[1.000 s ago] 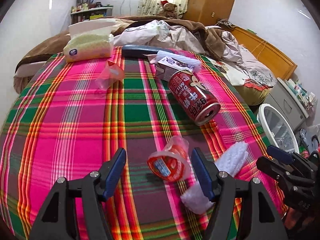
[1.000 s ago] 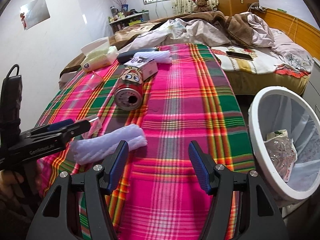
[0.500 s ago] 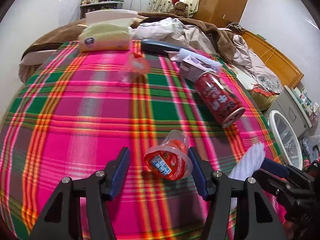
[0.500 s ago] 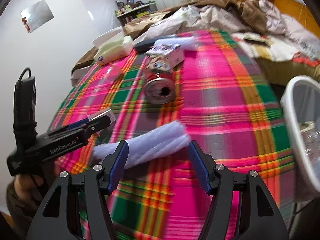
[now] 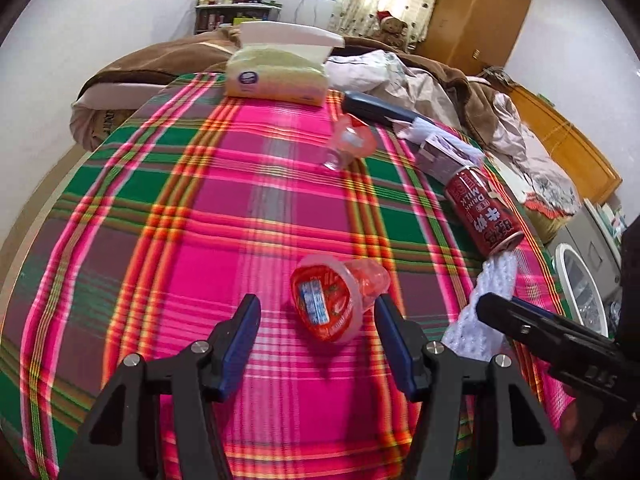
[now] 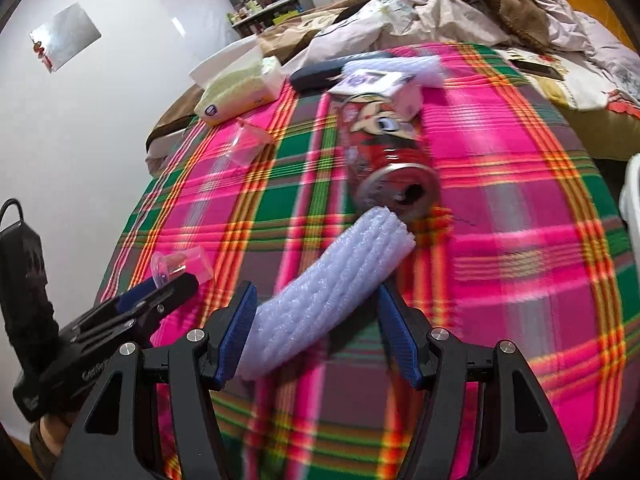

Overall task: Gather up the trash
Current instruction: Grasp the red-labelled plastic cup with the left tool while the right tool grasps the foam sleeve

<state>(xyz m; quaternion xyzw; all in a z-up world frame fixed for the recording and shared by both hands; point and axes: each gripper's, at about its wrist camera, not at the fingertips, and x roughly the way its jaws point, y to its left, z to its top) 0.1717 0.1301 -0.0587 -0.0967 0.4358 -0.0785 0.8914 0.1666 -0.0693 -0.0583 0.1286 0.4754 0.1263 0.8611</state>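
While both grippers gape, a ribbed white foam roll [image 6: 336,284] lies between the right gripper [image 6: 316,334] fingers.

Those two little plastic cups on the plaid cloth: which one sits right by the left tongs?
The red-lidded jelly cup, lying on its side just ahead of the open left tongs. The other plastic cup lies far off, near the tissue pack.

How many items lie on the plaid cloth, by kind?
Jelly cups: 2
Foam rolls: 2
Drink can: 1
Small carton: 1
Tissue pack: 1
Dark case: 1
Total: 8
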